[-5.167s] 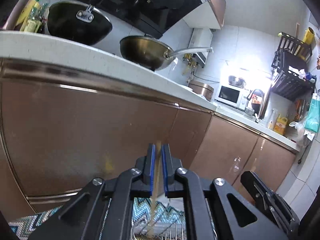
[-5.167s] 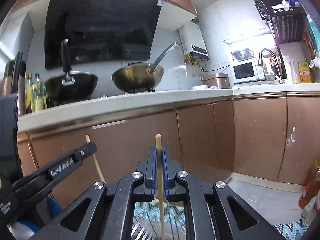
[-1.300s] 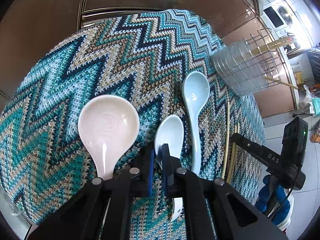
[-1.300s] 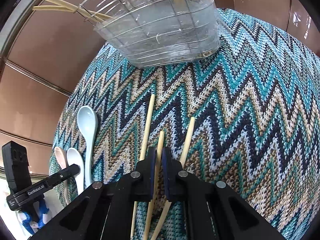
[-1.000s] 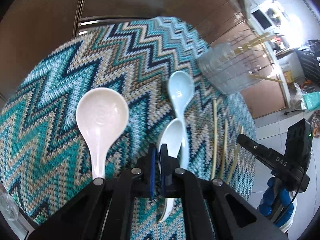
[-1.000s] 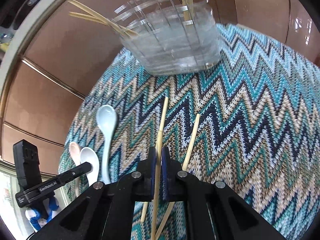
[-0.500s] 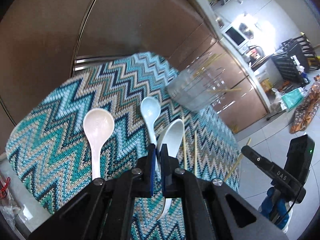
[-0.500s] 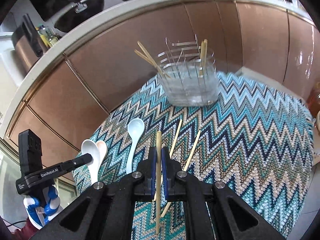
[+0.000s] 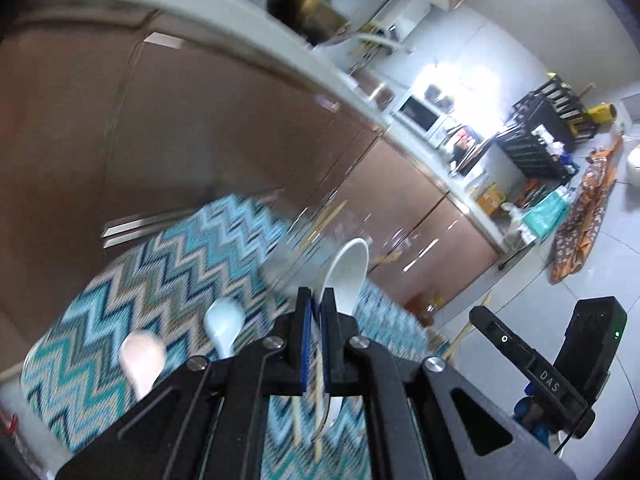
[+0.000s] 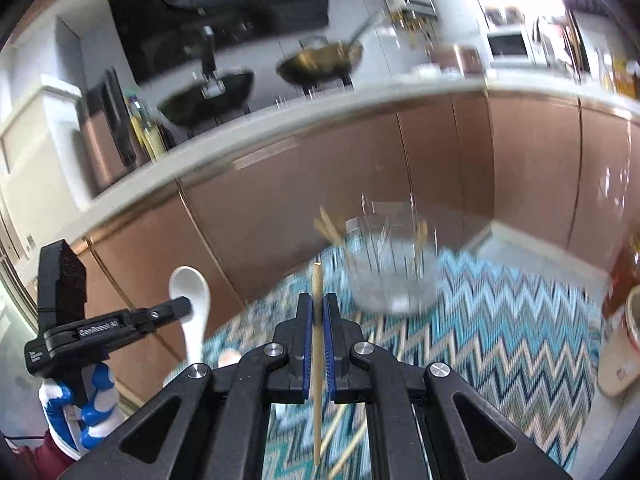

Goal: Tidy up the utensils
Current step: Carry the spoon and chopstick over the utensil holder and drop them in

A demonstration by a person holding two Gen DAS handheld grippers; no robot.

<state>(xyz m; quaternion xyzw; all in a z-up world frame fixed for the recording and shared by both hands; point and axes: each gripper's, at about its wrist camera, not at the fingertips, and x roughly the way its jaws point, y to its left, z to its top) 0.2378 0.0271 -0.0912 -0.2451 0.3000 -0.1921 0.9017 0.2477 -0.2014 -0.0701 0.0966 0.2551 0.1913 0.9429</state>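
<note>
My left gripper [image 9: 315, 300] is shut on a white ceramic spoon [image 9: 345, 272] and holds it in the air above the zigzag-patterned mat [image 9: 160, 276]; the spoon also shows in the right wrist view [image 10: 191, 296]. My right gripper [image 10: 317, 306] is shut on a wooden chopstick [image 10: 317, 360], held upright above the mat. The clear wire-framed utensil holder [image 10: 390, 268] stands at the mat's far side with several chopsticks in it. A light blue spoon [image 9: 224, 322] and a pinkish spoon [image 9: 142, 360] lie on the mat. Two chopsticks [image 10: 352, 448] lie on the mat below my right gripper.
Brown cabinet fronts [image 10: 320, 200] rise right behind the mat under a white counter [image 10: 280, 120] with two woks. A cup-like object [image 10: 624, 340] sits at the mat's right edge. Tiled floor [image 9: 520, 300] lies to the right.
Both grippers have risen and tilted up from the mat, the left lifting the white spoon, the right lifting one chopstick. The views now face the cabinets and holder.
</note>
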